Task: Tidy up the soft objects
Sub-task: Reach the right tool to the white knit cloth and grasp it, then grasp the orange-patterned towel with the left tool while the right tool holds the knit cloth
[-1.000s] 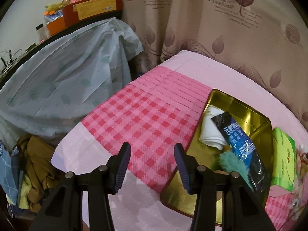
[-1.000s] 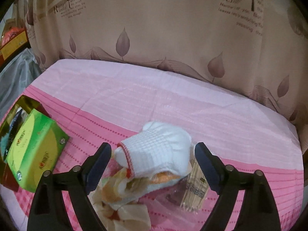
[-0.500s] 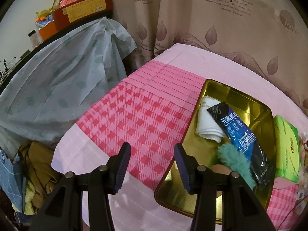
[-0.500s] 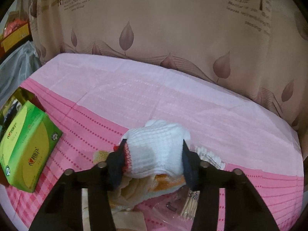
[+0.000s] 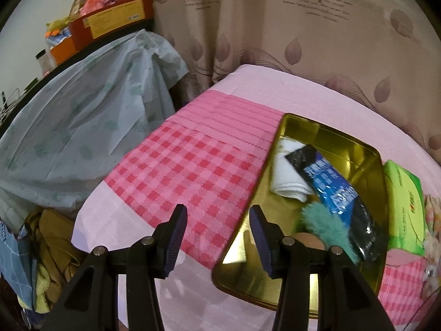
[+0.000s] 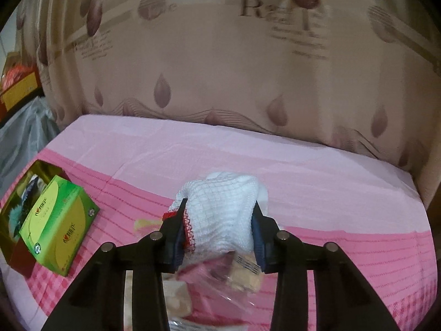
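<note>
Three soft items already lie in the gold metal tray [image 5: 355, 149] at frame right; the right gripper [image 6: 219, 223] has just clamped a white knitted glove [image 6: 223, 215] at lower centre, while the left gripper [image 5: 217, 237] hangs open, empty

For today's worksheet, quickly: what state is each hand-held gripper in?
Left hand-held gripper: open, empty.
Right hand-held gripper: just closed on the white knitted glove.

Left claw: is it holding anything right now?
No, the left claw is open with only the pink checked cloth and the gold tray's rim showing between its fingers.
</note>
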